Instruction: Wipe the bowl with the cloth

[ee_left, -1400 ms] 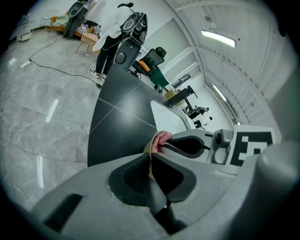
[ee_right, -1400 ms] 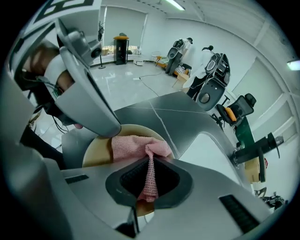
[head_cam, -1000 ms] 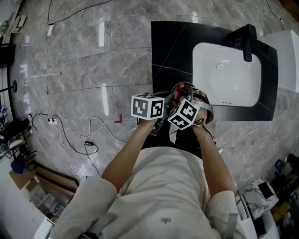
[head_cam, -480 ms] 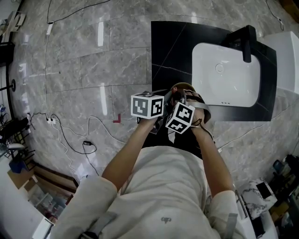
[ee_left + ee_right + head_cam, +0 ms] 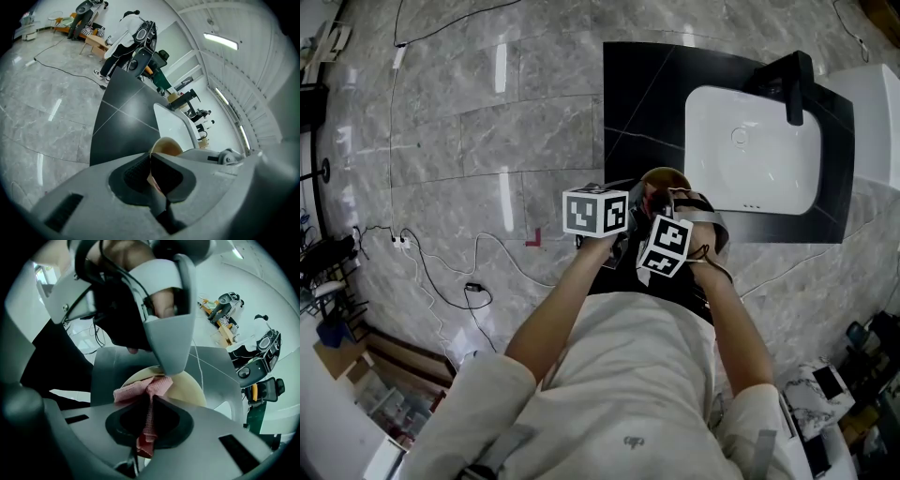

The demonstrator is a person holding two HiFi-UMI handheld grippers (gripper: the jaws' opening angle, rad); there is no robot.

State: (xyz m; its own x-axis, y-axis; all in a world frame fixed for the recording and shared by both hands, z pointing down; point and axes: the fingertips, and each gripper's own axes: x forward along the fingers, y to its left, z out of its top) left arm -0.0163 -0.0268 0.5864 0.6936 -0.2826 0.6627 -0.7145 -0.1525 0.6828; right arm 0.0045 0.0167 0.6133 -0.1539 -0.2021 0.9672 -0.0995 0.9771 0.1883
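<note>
Right gripper (image 5: 149, 398): since the earlier frame its marker cube (image 5: 666, 247) has rolled and shifted slightly nearer the person, uncovering more of the bowl (image 5: 665, 178).

- **Right gripper, fingers:** pressed together, pinching a pink waffle cloth (image 5: 140, 391). The cloth's free end lies bunched on the bowl's pale inner surface.
- **Left gripper (image 5: 151, 161), fingers:** almost together, pinching the bowl's thin rim.
- **Bowl:** tan, held in the air between the two grippers. It is above the near edge of the black counter (image 5: 642, 94), just left of the white sink (image 5: 769, 178).
- **Black tap (image 5: 795, 80):** at the sink's far side.
- **Grey marble floor (image 5: 459, 122):** to the left of the counter.
</note>
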